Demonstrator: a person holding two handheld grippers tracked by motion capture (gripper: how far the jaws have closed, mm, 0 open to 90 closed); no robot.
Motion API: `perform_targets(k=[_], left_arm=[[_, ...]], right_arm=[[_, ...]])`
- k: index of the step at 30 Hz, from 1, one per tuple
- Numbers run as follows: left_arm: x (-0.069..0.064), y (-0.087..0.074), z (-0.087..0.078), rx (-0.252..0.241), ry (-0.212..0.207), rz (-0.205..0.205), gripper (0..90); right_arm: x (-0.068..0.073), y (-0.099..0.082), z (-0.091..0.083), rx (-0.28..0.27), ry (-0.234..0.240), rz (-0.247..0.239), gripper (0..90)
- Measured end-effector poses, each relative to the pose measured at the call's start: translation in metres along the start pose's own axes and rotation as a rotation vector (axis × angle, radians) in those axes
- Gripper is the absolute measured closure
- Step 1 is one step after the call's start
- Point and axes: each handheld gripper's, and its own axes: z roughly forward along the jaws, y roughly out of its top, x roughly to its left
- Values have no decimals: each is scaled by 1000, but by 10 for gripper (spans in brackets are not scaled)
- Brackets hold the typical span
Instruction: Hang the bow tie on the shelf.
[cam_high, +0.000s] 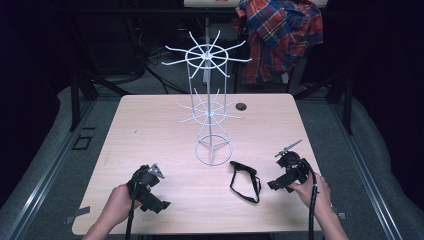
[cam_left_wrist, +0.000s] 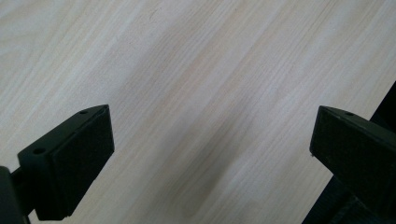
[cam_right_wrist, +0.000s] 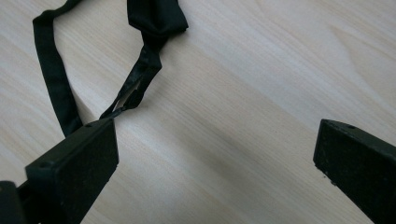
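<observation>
A black bow tie with its looped strap (cam_high: 245, 180) lies flat on the light wooden table (cam_high: 150, 130), just right of the white wire display rack (cam_high: 210, 100) with spoke hooks. My right gripper (cam_high: 276, 184) rests near the front right, open, jaws wide apart over bare wood just right of the strap (cam_right_wrist: 56, 79); the bow's knot (cam_right_wrist: 156, 16) lies at the top of that view. My left gripper (cam_high: 155, 205) sits at the front left, open, with only tabletop (cam_left_wrist: 201, 93) between its jaws.
A plaid shirt (cam_high: 280, 35) hangs behind the table at the back right. A small round hole (cam_high: 241, 106) marks the table's far side. Dark frame legs and cables stand around the table, and grey floor surrounds it.
</observation>
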Motion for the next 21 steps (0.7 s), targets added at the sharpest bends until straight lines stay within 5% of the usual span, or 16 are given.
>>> perform_targets(k=[15,20,21], left_arm=[[-3,0,-1,1,-1,15,0],[-3,0,-1,2,-1,15,0],[-3,0,-1,2,-1,15,0]], right_arm=[[5,5,-1,2,8,-62,0],[9,6,1,-30,9,-47,0],[9,8,-1,-3,-19,-69,0]])
